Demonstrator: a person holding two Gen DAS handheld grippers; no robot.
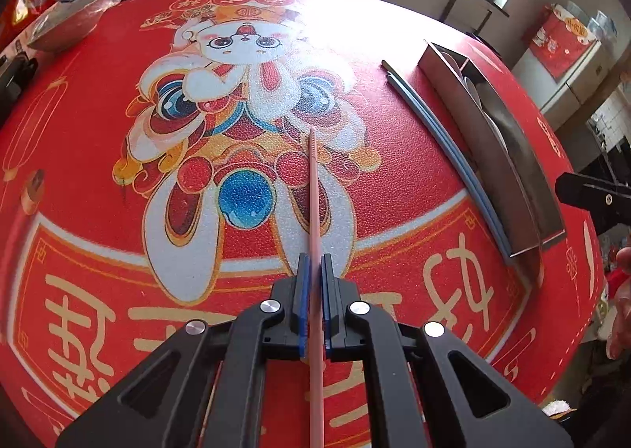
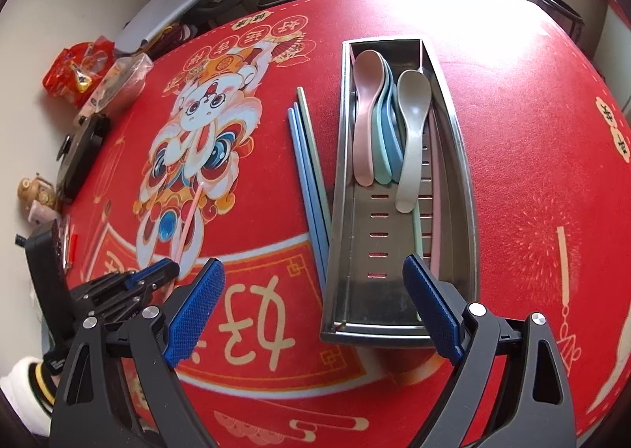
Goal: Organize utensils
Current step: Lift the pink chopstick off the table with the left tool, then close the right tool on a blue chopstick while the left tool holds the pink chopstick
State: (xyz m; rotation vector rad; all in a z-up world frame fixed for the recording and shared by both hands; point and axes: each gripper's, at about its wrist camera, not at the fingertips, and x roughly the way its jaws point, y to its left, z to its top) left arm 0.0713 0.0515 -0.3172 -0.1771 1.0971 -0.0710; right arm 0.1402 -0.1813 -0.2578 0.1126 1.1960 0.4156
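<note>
My left gripper (image 1: 314, 270) is shut on a pink chopstick (image 1: 313, 187), which runs forward over the red printed table mat (image 1: 98, 93). The same chopstick (image 2: 189, 219) and left gripper (image 2: 157, 274) show at lower left in the right wrist view. My right gripper (image 2: 315, 302) stands open, empty, over the near end of a steel utensil tray (image 2: 461, 156). In the tray lie a pink spoon (image 2: 364, 112), teal and blue spoons beneath it, a grey spoon (image 2: 412, 132) and a pink chopstick (image 2: 435, 187). Two blue chopsticks (image 2: 305, 187) and a green one lie left of the tray.
Snack bags (image 2: 75, 73), a black device (image 2: 81, 156) and small figurines (image 2: 37, 191) line the table's left edge. A sleeve (image 2: 23, 385) shows at lower left. Chairs and a window stand beyond the far edge.
</note>
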